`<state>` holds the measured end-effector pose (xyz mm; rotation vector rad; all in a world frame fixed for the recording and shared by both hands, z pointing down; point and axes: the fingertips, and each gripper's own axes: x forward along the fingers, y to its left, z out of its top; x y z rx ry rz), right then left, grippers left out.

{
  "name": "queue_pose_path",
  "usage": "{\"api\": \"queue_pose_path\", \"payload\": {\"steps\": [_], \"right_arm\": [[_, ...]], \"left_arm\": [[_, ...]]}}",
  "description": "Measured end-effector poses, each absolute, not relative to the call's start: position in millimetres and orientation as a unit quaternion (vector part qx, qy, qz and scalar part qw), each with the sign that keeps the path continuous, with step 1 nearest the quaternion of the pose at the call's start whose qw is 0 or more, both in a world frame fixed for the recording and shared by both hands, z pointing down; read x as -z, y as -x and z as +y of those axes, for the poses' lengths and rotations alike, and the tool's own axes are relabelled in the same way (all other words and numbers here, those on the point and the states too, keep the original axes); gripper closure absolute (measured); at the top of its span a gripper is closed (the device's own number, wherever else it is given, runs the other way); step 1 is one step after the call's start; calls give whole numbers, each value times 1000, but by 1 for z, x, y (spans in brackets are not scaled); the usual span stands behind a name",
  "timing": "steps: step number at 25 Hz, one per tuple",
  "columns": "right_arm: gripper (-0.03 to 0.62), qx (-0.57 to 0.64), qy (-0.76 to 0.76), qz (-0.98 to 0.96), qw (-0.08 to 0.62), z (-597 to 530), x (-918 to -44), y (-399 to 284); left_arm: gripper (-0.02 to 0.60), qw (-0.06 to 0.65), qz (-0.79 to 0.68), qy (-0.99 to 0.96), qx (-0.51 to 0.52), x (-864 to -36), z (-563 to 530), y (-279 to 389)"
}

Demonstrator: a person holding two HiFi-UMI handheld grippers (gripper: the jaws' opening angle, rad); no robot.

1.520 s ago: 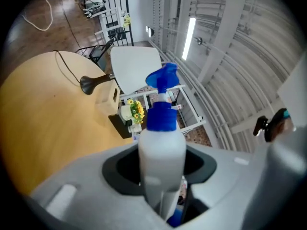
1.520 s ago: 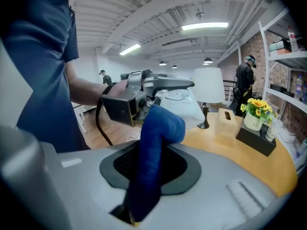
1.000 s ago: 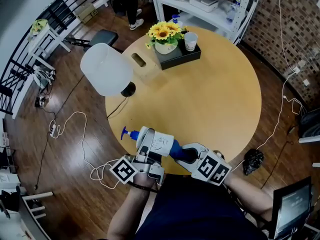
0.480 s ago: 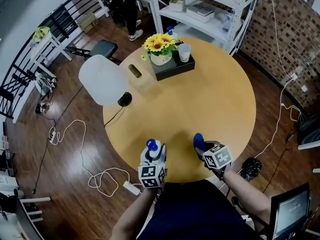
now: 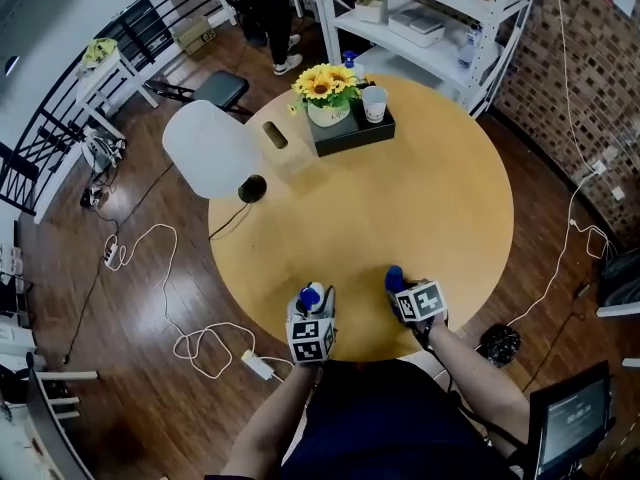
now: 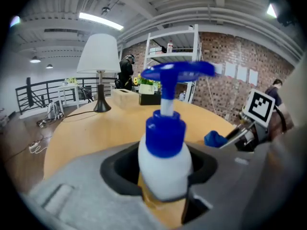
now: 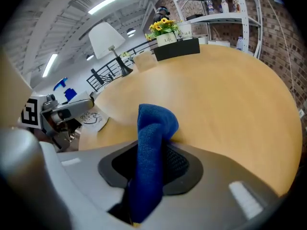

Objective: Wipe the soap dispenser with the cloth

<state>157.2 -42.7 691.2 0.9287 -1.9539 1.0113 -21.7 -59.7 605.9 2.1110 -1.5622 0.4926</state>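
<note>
My left gripper (image 5: 313, 305) is shut on the soap dispenser (image 5: 311, 298), a white bottle with a blue pump. The dispenser stands upright at the near edge of the round wooden table (image 5: 420, 188). In the left gripper view the dispenser (image 6: 163, 162) fills the space between the jaws. My right gripper (image 5: 400, 288) is a short way to its right, low over the table, with the blue cloth (image 5: 394, 276) in it. Its jaws are opening, and the cloth (image 7: 152, 143) still stands pinched between them, its tip near the tabletop.
A lamp with a white shade (image 5: 210, 148) stands at the table's left edge. A black tray (image 5: 350, 128) with sunflowers (image 5: 328, 80) and a cup (image 5: 375, 103) is at the far side, a wooden block (image 5: 274, 134) beside it. Cables (image 5: 190, 343) lie on the floor to the left.
The grippers have come apart and sunk to the table's near edge. The dispenser, earlier lying sideways with the cloth against it, now stands upright. The cloth has moved off to the right.
</note>
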Motion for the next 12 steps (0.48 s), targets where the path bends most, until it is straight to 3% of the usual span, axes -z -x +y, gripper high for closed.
{"api": "queue_pose_path", "payload": {"steps": [6, 9, 12], "right_arm": [[445, -384, -349, -783, 342, -40, -684, -156], [335, -394, -366, -786, 306, -39, -672, -156], [330, -392, -407, -777, 278, -26, -658, -172]], "left_arm": [[365, 226, -567, -766, -201, -605, -50, 13], [285, 251, -565, -764, -184, -601, -45, 9], [252, 273, -557, -766, -166, -595, -25, 9]]}}
